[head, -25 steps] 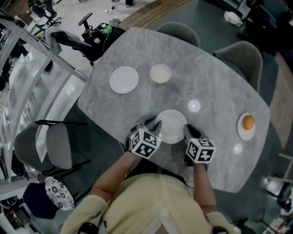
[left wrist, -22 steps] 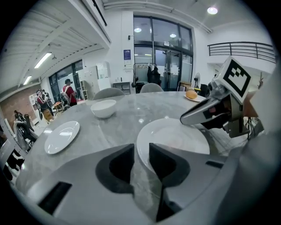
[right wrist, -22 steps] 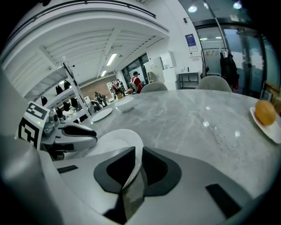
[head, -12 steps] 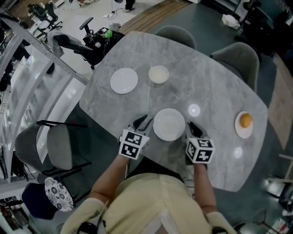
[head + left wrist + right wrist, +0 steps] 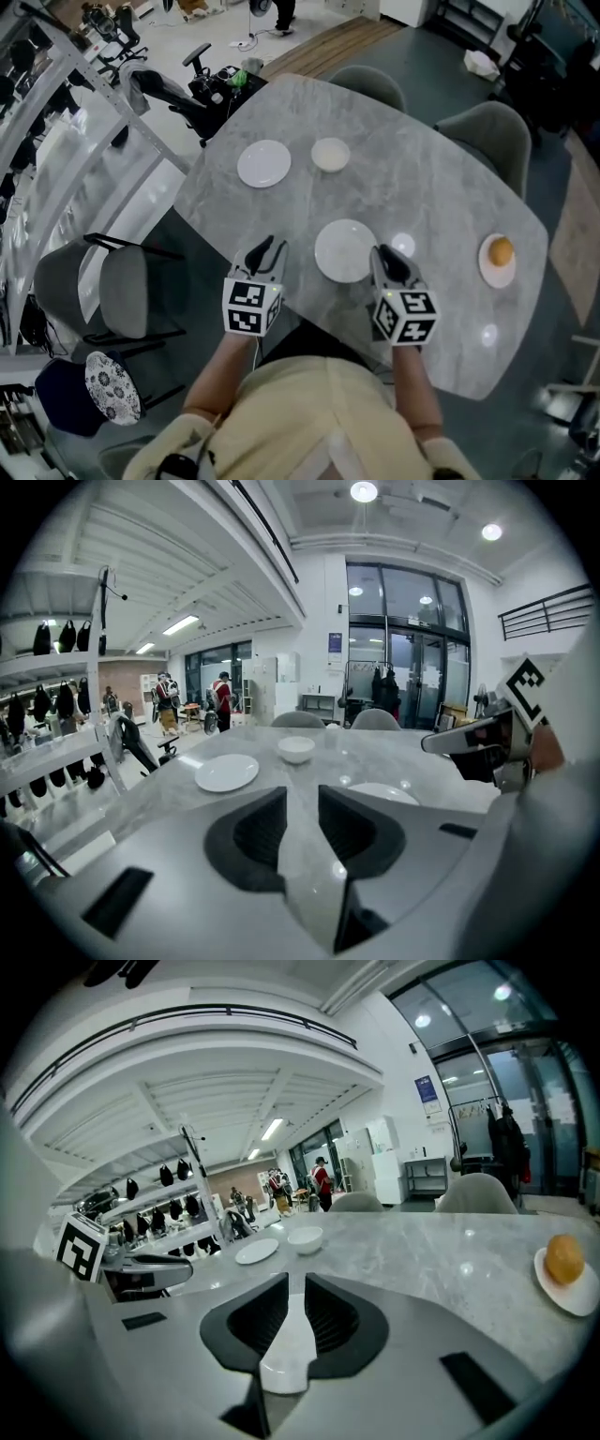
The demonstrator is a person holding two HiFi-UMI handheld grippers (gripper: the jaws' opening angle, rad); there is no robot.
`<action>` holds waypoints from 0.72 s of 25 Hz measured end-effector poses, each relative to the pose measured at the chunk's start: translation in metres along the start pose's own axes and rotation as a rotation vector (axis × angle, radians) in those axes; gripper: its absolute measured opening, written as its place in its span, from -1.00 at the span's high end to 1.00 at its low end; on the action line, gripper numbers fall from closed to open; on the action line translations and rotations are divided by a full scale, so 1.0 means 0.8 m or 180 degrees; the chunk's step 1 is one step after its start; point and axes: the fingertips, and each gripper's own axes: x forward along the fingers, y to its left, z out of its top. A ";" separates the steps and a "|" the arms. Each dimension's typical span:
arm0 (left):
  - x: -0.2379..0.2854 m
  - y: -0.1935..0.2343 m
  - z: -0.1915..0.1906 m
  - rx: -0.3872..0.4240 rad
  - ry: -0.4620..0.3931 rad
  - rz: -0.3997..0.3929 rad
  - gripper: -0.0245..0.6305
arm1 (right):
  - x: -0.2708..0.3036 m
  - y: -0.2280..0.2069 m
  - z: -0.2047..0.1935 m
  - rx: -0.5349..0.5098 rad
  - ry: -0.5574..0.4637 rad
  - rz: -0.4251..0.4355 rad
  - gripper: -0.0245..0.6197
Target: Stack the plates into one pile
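A white plate [image 5: 343, 249] is near the front of the grey marble table [image 5: 441, 178]. My right gripper [image 5: 382, 259] is shut on its right rim, and the white rim [image 5: 287, 1342] shows between the jaws in the right gripper view. I cannot tell whether this plate clears the table. My left gripper [image 5: 266, 251] hangs open to the plate's left, apart from it, with nothing between its fingers [image 5: 255, 829]. A second white plate [image 5: 264, 163] [image 5: 226, 772] lies at the far left, beside a small white bowl [image 5: 330, 154]. A third plate [image 5: 498, 260] at the right carries an orange [image 5: 564, 1257].
Grey chairs [image 5: 497, 127] stand behind the table, and another chair [image 5: 122, 295] is at its left side. A metal rack [image 5: 56, 112] runs along the left. People [image 5: 222, 697] stand far back in the room.
Both grippers have risen. The left one has drawn back to the left, away from the near plate's left rim. The right one has stayed on the plate's right rim.
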 end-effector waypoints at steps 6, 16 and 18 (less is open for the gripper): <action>-0.026 0.047 0.010 -0.0098 -0.0171 0.0270 0.60 | 0.011 0.046 0.020 -0.0033 -0.0109 0.0217 0.74; 0.023 0.125 0.037 0.0042 -0.0233 0.0146 0.60 | 0.094 0.093 0.054 0.0186 -0.0130 0.0252 0.53; 0.032 0.157 0.041 0.0050 -0.0220 0.0103 0.60 | 0.126 0.112 0.054 0.0293 -0.0057 0.0264 0.52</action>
